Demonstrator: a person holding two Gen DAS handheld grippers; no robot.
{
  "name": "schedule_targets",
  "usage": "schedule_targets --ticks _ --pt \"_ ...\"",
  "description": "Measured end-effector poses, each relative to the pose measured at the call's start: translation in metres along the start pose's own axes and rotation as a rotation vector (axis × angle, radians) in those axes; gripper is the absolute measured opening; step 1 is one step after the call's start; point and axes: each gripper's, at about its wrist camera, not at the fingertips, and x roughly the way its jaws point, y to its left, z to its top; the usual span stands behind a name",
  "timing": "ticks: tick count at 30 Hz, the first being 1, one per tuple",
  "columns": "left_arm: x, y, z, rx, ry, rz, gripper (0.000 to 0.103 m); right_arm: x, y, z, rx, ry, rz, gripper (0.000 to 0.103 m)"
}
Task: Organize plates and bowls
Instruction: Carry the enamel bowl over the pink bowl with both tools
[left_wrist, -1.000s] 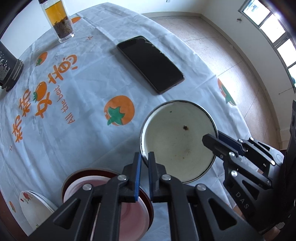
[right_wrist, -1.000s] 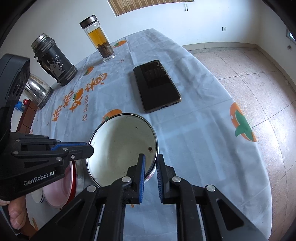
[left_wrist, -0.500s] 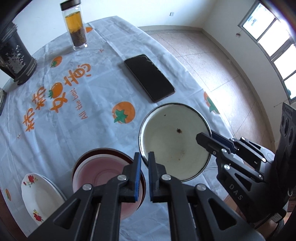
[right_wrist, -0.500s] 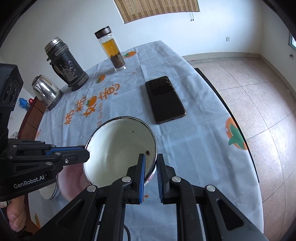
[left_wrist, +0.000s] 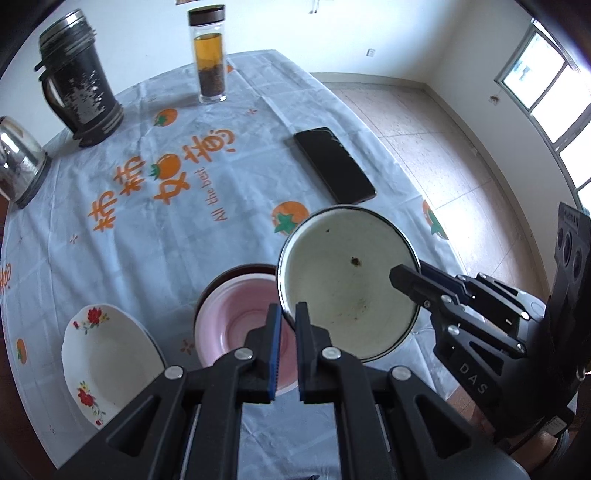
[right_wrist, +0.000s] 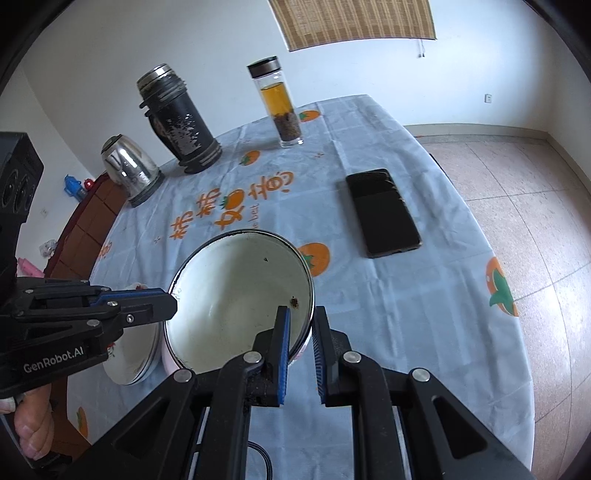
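Observation:
A white enamel bowl (left_wrist: 347, 280) with a dark rim is held in the air between both grippers. My left gripper (left_wrist: 288, 317) is shut on its near-left rim. My right gripper (right_wrist: 300, 325) is shut on its right rim; the bowl also shows in the right wrist view (right_wrist: 236, 299). Below it on the table sits a pink bowl (left_wrist: 236, 317) nested in a dark brown dish. A white flowered plate (left_wrist: 107, 358) lies to its left, also visible in the right wrist view (right_wrist: 133, 354).
A black phone (left_wrist: 334, 164) lies on the tablecloth toward the right edge. A glass tea bottle (left_wrist: 209, 55), a black flask (left_wrist: 79, 92) and a steel kettle (right_wrist: 127, 168) stand at the far side. The table edge drops to the tiled floor on the right.
Both grippers have lifted the enamel bowl up off the table and carried it left, so it now overlaps the pink bowl. The cameras have risen and see more of the table.

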Motion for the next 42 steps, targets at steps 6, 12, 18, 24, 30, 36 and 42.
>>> schedule_targets --ticks 6,12,18,24,30,36,42 --pt "-0.007 0.019 -0.012 -0.053 -0.013 0.012 0.003 0.005 0.021 0.001 -0.051 0.011 0.032 0.013" --pt "-0.012 0.034 -0.020 -0.091 -0.015 0.027 0.003 0.012 0.037 0.003 -0.087 0.021 0.058 0.013" --pt "-0.012 0.046 -0.025 -0.120 -0.012 0.037 0.003 0.019 0.049 0.005 -0.113 0.035 0.076 0.013" --pt "-0.009 0.055 -0.031 -0.142 -0.002 0.042 0.003 0.028 0.057 0.005 -0.132 0.054 0.085 0.013" --pt "-0.004 0.061 -0.036 -0.157 0.013 0.047 0.003 0.034 0.063 0.002 -0.148 0.075 0.087 0.013" --pt "0.002 0.063 -0.040 -0.156 0.026 0.046 0.003 0.040 0.064 -0.001 -0.146 0.096 0.085 0.013" --pt "0.009 0.064 -0.042 -0.159 0.042 0.042 0.003 0.043 0.064 -0.004 -0.151 0.108 0.076 0.013"
